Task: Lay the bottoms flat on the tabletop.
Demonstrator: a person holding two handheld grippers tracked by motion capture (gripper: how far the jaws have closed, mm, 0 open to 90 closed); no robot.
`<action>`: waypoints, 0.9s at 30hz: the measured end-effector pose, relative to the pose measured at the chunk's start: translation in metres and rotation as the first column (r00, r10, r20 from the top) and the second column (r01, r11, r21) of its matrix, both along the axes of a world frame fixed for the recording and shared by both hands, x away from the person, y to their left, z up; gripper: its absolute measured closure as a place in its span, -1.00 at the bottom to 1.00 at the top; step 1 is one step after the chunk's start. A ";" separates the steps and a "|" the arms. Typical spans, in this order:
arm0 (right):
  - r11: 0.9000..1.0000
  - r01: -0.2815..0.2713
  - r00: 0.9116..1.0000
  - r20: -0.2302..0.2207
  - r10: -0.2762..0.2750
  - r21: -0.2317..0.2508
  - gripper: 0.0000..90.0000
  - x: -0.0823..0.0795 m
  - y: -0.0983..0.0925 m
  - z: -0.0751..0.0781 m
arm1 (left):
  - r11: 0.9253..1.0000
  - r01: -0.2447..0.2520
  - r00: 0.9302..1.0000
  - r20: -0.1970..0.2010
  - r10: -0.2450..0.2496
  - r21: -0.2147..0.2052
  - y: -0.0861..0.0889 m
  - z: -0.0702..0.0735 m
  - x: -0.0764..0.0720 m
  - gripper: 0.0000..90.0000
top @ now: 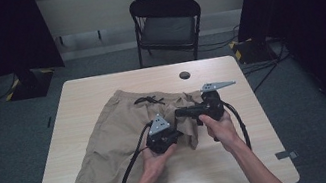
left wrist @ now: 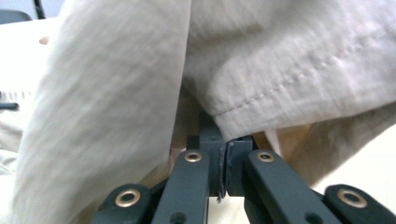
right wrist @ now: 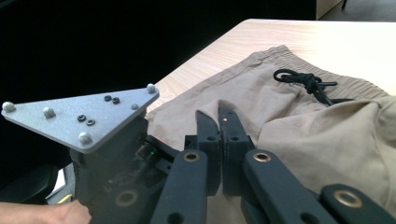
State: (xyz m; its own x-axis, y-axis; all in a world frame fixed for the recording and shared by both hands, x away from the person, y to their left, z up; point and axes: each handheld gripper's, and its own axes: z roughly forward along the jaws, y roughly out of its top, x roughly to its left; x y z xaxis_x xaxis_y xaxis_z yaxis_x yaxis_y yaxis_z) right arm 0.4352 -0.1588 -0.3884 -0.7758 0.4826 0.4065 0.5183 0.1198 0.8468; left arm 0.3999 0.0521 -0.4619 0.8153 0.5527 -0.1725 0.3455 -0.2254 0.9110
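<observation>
You've got khaki shorts spread on the table, waistband with black drawstring toward the far edge. Left gripper is clamped on a stitched hem. Right gripper jaws are closed; fabric pinched there, can't tell. One leg is lifted and bunched toward the middle, so the fold looks just begun; most of the folding is left.
</observation>
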 end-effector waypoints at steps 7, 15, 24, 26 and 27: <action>0.998 0.069 0.998 -0.007 -0.069 -0.015 0.38 -0.001 -0.015 -0.005 | 1.000 0.025 0.999 -0.047 -0.025 -0.011 0.008 -0.002 -0.008 0.99; 0.989 0.146 0.989 0.007 -0.146 -0.021 -0.13 -0.033 -0.035 -0.018 | 0.999 -0.003 0.998 -0.056 0.000 -0.053 0.021 0.000 -0.009 0.98; 0.984 0.179 0.984 0.018 -0.178 -0.017 -0.19 -0.057 -0.046 -0.037 | 0.994 -0.019 0.997 -0.072 0.011 -0.110 0.031 0.004 -0.006 0.98; 0.987 0.161 0.987 -0.017 -0.162 -0.007 -0.20 -0.054 -0.041 -0.044 | 0.994 -0.013 0.998 -0.063 0.006 -0.107 0.030 0.006 -0.007 0.98; 0.988 0.152 0.988 -0.020 -0.153 -0.014 -0.20 -0.052 -0.037 -0.046 | 0.994 -0.012 0.998 -0.062 0.005 -0.108 0.029 0.007 -0.008 0.99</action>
State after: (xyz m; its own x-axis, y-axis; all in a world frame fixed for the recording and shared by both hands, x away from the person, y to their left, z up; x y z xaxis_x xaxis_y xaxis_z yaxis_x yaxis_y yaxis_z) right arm 0.3830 -0.1953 -0.4346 -0.6841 0.5998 0.4150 0.5487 0.0485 0.8346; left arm 0.3921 0.0812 -0.4553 0.7966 0.5349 -0.2816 0.4033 -0.1234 0.9067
